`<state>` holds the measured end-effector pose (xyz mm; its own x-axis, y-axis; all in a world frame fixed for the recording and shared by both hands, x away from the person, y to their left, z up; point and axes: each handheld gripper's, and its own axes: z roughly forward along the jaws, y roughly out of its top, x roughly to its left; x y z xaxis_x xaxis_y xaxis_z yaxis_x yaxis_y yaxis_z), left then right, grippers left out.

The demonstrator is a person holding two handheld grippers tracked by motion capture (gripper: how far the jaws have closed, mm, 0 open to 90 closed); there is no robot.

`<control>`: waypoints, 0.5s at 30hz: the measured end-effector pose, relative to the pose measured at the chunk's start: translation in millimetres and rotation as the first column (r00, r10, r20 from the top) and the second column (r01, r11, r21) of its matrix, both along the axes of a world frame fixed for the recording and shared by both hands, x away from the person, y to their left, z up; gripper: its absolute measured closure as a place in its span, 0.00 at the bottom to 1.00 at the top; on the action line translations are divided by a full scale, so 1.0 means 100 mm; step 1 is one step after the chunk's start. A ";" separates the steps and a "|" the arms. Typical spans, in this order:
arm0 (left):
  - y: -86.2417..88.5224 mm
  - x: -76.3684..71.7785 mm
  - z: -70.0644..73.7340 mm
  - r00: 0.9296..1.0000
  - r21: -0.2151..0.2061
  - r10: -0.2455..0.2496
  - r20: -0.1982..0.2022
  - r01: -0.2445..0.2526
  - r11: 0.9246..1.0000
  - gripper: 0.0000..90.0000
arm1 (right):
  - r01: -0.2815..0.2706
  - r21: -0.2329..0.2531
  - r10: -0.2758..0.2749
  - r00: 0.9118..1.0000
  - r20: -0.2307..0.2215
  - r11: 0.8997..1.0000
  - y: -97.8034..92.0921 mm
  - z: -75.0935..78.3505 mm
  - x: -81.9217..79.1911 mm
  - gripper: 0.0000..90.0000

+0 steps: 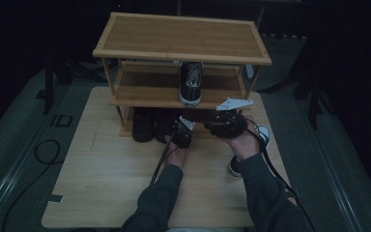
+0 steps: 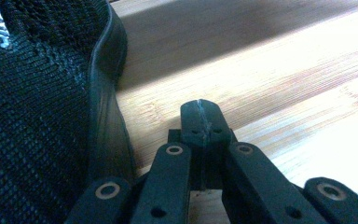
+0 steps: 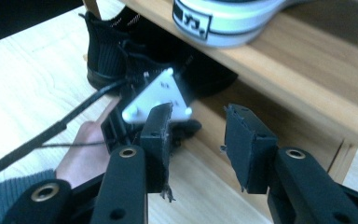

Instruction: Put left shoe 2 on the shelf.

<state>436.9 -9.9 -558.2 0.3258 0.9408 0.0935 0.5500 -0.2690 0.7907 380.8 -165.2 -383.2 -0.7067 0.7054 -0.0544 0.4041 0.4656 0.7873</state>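
while the left gripper (image 2: 200, 116) sits closed beside the black shoe (image 2: 37, 116), the right gripper (image 3: 198, 140) gapes empty.

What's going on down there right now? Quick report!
Left gripper shut, empty, beside the black knit shoe. Right gripper open, empty, by the rack's bottom shelf. Nothing blocking.

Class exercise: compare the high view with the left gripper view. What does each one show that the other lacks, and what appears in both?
High view alone: the whole wooden rack, a black-and-white sneaker on its middle shelf, another sneaker on the table by the right hand, and both forearms.
Left gripper view alone: the left gripper with jaws closed together, empty, and the knit weave of the black shoe beside it.
Both: that black shoe and the light wood.
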 end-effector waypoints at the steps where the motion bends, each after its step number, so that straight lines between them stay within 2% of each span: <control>1: 0.00 0.00 0.00 1.000 -0.005 -0.002 -0.002 0.002 1.000 1.00 | 0.003 0.000 -0.003 1.000 -0.002 1.000 -0.02 -0.01 -0.01 0.67; 3: 0.00 0.00 0.00 1.000 -0.002 -0.003 -0.001 0.003 1.000 1.00 | 0.012 -0.025 -0.012 1.000 -0.010 1.000 -0.07 -0.05 -0.04 0.66; 9: 0.00 0.00 0.00 1.000 -0.004 -0.006 -0.005 0.006 1.000 1.00 | 0.007 -0.042 -0.009 0.999 -0.038 0.999 -0.11 -0.15 -0.07 0.65; 15: 0.01 0.00 0.00 1.000 -0.005 -0.006 -0.004 0.006 1.000 1.00 | 0.024 -0.035 -0.025 0.999 -0.046 0.999 -0.20 -0.19 -0.09 0.64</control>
<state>437.3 -9.4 -558.2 0.3317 0.9394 0.0872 0.5512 -0.2680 0.7902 371.4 -185.6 -402.3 -0.6916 0.7208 -0.0471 0.4512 0.4819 0.7511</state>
